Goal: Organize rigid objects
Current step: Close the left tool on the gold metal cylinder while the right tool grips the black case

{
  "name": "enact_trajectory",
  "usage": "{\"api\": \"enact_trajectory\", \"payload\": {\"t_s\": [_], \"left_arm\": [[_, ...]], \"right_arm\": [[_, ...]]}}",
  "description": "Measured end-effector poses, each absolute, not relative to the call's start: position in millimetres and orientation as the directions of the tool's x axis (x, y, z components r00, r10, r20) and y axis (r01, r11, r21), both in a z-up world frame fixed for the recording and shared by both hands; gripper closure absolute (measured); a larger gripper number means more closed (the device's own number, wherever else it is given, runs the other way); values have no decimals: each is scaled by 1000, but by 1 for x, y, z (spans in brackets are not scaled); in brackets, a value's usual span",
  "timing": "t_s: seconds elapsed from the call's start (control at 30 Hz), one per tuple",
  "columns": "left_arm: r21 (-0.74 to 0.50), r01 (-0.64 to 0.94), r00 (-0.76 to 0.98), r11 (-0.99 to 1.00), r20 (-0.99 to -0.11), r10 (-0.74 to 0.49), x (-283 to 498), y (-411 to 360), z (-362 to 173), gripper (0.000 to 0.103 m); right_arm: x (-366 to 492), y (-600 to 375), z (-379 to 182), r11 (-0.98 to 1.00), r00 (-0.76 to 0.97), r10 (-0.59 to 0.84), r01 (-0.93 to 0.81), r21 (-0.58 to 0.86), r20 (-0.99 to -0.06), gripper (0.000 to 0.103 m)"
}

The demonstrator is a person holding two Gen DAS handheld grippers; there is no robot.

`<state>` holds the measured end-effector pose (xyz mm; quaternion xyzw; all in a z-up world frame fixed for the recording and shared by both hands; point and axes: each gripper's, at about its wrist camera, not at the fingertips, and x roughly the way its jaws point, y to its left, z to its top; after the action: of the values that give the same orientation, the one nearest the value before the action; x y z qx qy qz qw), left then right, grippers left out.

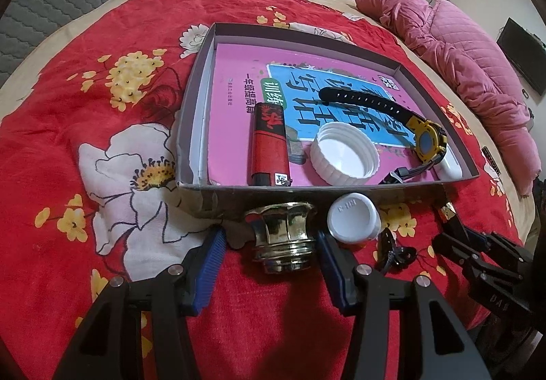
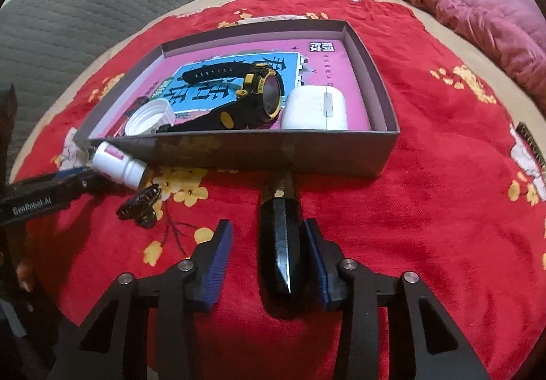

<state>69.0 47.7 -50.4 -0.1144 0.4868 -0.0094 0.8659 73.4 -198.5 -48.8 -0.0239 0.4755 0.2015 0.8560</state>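
Looking along your left gripper [image 1: 271,255], you see its two blue-padded fingers [image 1: 208,269] spread on either side of a shiny gold bottle cap [image 1: 281,236] that stands on the red flowered bedspread [image 1: 51,148]. The right pad sits just beside the cap's threaded base, the left pad stands clearly apart, so nothing is clamped. Just beyond the cap lies a small white bottle [image 1: 353,221] on its side, and near it a small black clip [image 1: 392,252], too dark to read well. Behind them sits a shallow grey box [image 1: 191,100] holding a pink book [image 1: 235,86], a red lighter [image 1: 268,144], a white screw lid [image 1: 344,154], and a black and yellow watch [image 1: 426,137]. A white case [image 1: 450,168] in the box's near right corner is mostly hidden behind the watch. Your right gripper [image 1: 457,226] enters at the lower right, its far end cut off by the frame edge.

From your right gripper [image 2: 268,257], the fingers [image 2: 218,264] straddle a long black folded knife [image 2: 281,243] lying on the bedspread [image 2: 443,209], its far tip close to the box's [image 2: 273,148] front wall. The right pad rests against the handle, the left pad stands off with red cloth showing between, so the grasp is not closed. Inside the box the watch [image 2: 252,96] and the white case [image 2: 315,108] show plainly; the screw lid [image 2: 148,117] is partly hidden by the wall. At left, the white bottle [image 2: 117,165] and clip [image 2: 140,206] lie beside your left gripper [image 2: 44,192], which is cut off by the frame edge.
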Motion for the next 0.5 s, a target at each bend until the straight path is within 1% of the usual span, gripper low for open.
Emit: {"api": "enact_trajectory", "payload": {"t_s": [0.23, 0.3, 0.37, 0.5], "left_arm": [[-201, -95, 523, 975, -843, -124, 71, 48, -52, 50], [-199, -93, 523, 976, -844, -122, 72, 48, -53, 50], [-195, -92, 524, 977, -844, -119, 72, 47, -53, 50], [-190, -83, 525, 978, -843, -119, 74, 44, -53, 52]], "right_arm": [[77, -201, -49, 915, 449, 369, -330, 232, -814, 77], [77, -199, -49, 909, 441, 383, -335, 248, -812, 77], [76, -193, -49, 908, 441, 378, -347, 234, -814, 78], [78, -190, -53, 910, 432, 371, -348, 228, -822, 77]]}}
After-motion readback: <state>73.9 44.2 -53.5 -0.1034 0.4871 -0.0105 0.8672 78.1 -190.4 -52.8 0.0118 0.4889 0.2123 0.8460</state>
